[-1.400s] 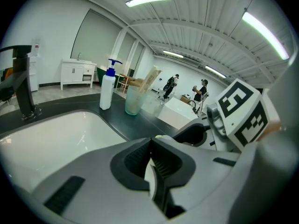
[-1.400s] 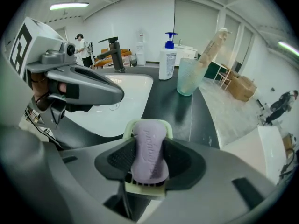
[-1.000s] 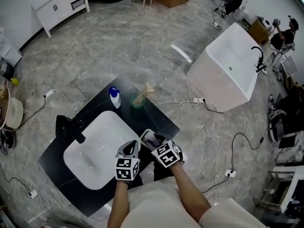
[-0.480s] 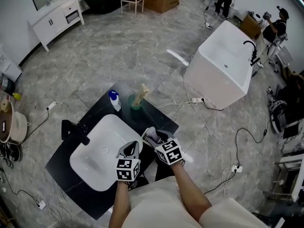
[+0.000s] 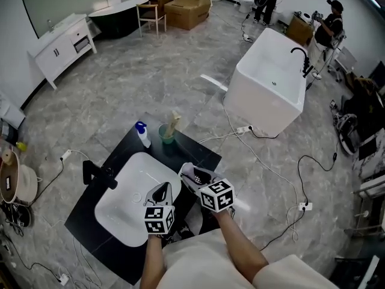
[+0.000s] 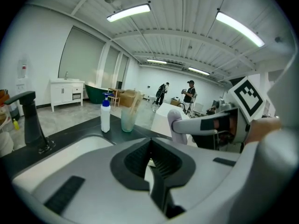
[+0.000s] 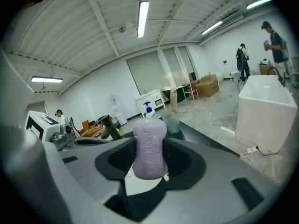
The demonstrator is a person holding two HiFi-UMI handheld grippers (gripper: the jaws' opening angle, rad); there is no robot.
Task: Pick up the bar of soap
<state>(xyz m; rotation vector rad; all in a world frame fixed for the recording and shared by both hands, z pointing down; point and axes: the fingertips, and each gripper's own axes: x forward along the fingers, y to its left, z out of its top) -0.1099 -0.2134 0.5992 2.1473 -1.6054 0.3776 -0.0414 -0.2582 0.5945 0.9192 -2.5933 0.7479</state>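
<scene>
A pale purple bar of soap (image 7: 149, 146) stands upright between the jaws of my right gripper (image 7: 150, 168), which is shut on it. In the head view the right gripper (image 5: 189, 173) hovers over the black counter (image 5: 201, 152) at the right edge of the white sink basin (image 5: 129, 206); the soap is hard to make out there. My left gripper (image 5: 161, 191) hangs beside it over the basin's near right rim. Its jaws are shut with nothing between them (image 6: 152, 164).
A black faucet (image 5: 99, 174) stands at the basin's left. A blue-capped pump bottle (image 5: 142, 133) and a green cup (image 5: 166, 132) with a brush sit at the counter's far edge. A white bathtub (image 5: 267, 89), floor cables and people are off to the right.
The head view has drifted, so the counter sits a little further right and lower. Both grippers stay over the basin's right edge, the right one still holding the soap.
</scene>
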